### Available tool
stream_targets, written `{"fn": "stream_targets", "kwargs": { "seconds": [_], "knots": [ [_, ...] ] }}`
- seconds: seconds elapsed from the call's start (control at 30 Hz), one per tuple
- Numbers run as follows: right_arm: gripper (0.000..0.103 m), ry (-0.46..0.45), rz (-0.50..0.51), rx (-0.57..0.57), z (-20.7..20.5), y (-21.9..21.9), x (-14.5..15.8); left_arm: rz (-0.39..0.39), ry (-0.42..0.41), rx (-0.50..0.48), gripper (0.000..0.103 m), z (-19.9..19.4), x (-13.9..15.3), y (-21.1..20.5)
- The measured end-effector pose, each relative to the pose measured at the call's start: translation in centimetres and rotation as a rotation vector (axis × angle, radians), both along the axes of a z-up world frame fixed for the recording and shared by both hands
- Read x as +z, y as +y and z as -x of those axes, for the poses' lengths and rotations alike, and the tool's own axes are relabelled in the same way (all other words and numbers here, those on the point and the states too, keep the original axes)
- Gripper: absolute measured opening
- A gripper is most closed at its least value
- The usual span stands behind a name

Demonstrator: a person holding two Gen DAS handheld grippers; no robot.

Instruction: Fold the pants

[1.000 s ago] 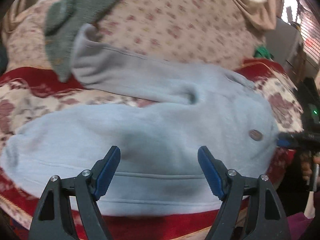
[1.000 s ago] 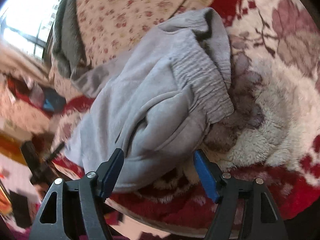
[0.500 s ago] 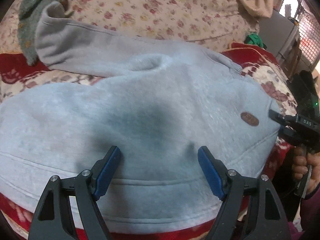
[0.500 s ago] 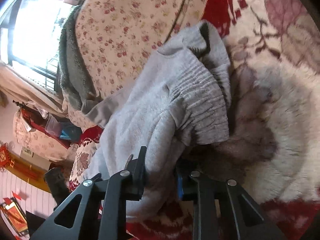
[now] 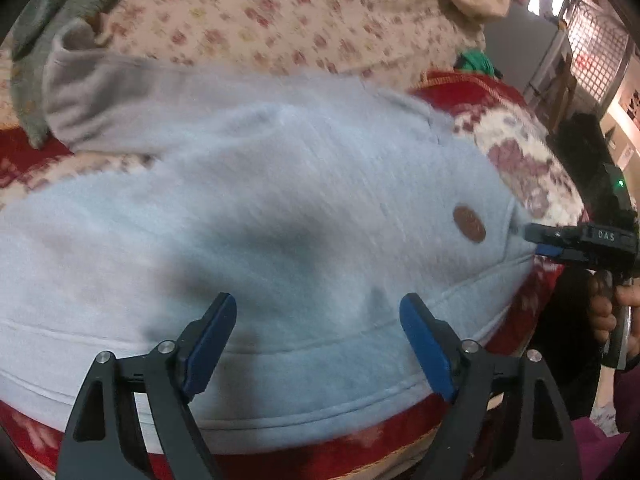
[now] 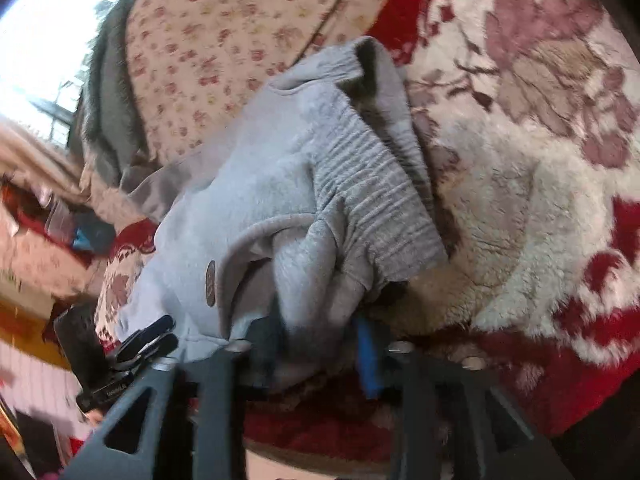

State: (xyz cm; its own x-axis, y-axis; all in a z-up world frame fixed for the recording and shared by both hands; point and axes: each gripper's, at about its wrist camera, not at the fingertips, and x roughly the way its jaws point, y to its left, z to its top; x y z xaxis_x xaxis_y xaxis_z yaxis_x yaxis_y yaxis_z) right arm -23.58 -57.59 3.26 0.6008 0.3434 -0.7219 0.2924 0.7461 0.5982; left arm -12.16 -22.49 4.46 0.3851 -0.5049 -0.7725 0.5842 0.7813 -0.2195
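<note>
While right tool (image 6: 316, 344) opens, pants (image 6: 280, 184) between.

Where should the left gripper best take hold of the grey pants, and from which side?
Probably at the stitched side seam of the grey pants, just ahead of the left gripper, coming from the near edge. There the cloth ends in a thin, flat border hanging over the red blanket, so open jaws can slide around it.

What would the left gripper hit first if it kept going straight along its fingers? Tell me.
The left gripper, jaws opening with nothing between them, would most likely land on the grey fleece pants spread just ahead; the exact gap is unclear.
</note>
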Motion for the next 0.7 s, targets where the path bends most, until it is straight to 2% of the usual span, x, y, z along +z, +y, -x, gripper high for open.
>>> {"fn": "stream_targets", "kwargs": {
  "seconds": [0.07,0.17,0.3,0.37,0.5,0.7],
  "knots": [
    [0.061,-0.017,0.138,0.005,0.3,-0.1,2.2,-0.007,-0.033,0.038,0.083,-1.1,1.2,1.7],
    [0.067,-0.064,0.261,0.046,-0.3,0.8,4.9,-0.008,-0.046,0.106,0.083,-3.5,2.5,4.3],
    [0.072,-0.131,0.318,0.148,-3.1,2.9,6.9,0.023,-0.064,0.232,0.083,-7.4,4.6,7.6],
    [0.074,-0.155,0.359,0.218,-5.6,4.7,7.5,0.009,-0.104,0.298,0.083,-9.0,5.5,8.9],
    [0.08,-0.182,0.411,0.327,-10.0,8.3,7.7,-0.016,-0.146,0.35,0.083,-11.0,6.3,10.6],
    [0.082,-0.187,0.457,0.439,-15.8,12.3,7.4,-0.055,-0.155,0.375,0.083,-14.0,5.9,11.1]
  ]
}}
